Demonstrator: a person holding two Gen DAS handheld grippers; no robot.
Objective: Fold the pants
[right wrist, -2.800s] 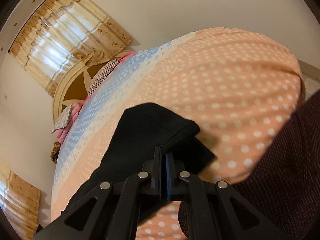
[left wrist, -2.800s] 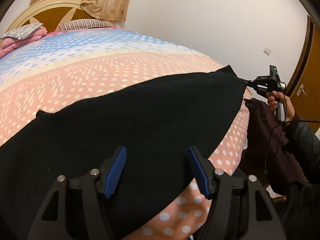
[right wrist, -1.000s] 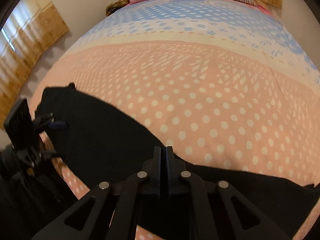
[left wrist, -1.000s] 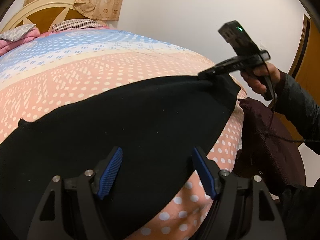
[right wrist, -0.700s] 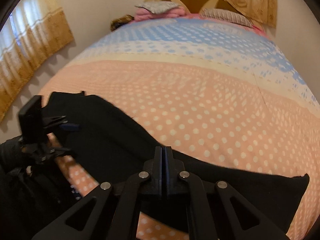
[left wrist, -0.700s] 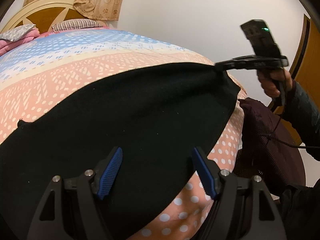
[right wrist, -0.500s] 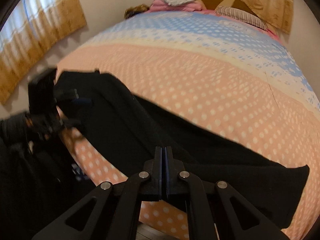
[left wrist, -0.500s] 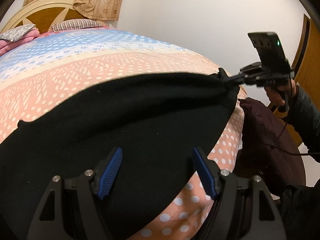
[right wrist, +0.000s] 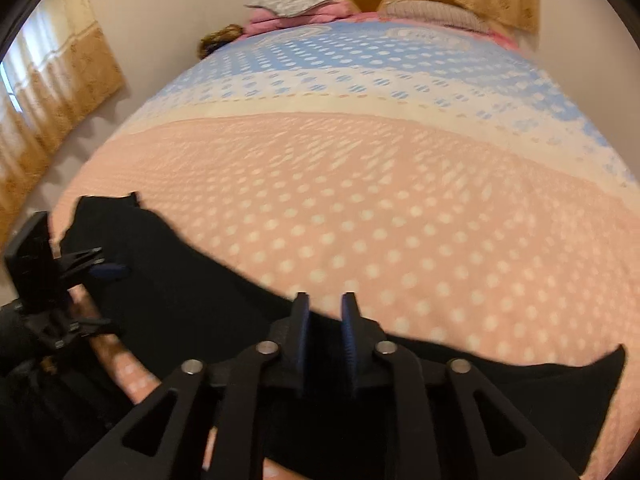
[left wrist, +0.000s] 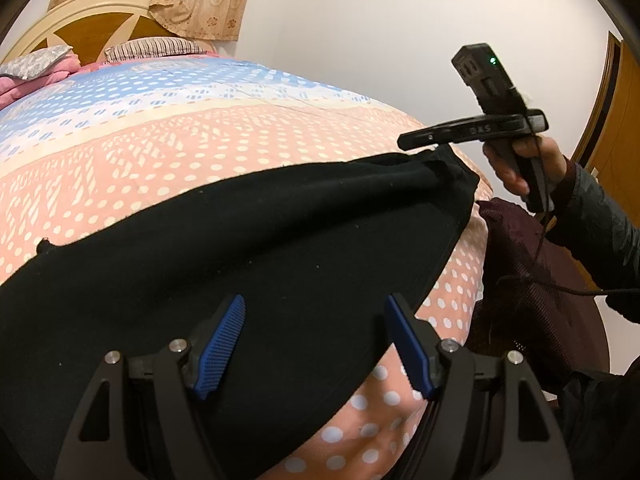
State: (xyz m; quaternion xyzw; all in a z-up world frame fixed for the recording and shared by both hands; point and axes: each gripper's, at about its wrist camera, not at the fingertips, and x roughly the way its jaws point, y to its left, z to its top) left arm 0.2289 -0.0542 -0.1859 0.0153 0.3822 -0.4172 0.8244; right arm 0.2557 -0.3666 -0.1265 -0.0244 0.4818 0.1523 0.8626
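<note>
The black pants [left wrist: 248,240] lie spread along the near edge of the bed. My left gripper [left wrist: 316,338] is open, its blue pads hovering just above the cloth, holding nothing. In the left wrist view my right gripper [left wrist: 404,144] hangs just above the pants' far right corner, with a small gap below it. In the right wrist view the pants [right wrist: 192,304] run along the bed's edge, my right gripper [right wrist: 324,322] has its jaws a little apart with nothing between them, and my left gripper [right wrist: 104,268] sits at the far left over the cloth.
The bed has a pink, cream and blue dotted cover [left wrist: 160,132], with pillows [left wrist: 152,46] and a headboard [left wrist: 80,20] at the far end. A dark maroon cloth [left wrist: 520,272] hangs at the bed's right edge. A wooden door [left wrist: 616,128] stands at right. Curtains [right wrist: 52,92] hang on the far side.
My right gripper held the pants' right corner, lifted it, then opened and let it go. The corner now lies on the bed. My left gripper stayed open in place.
</note>
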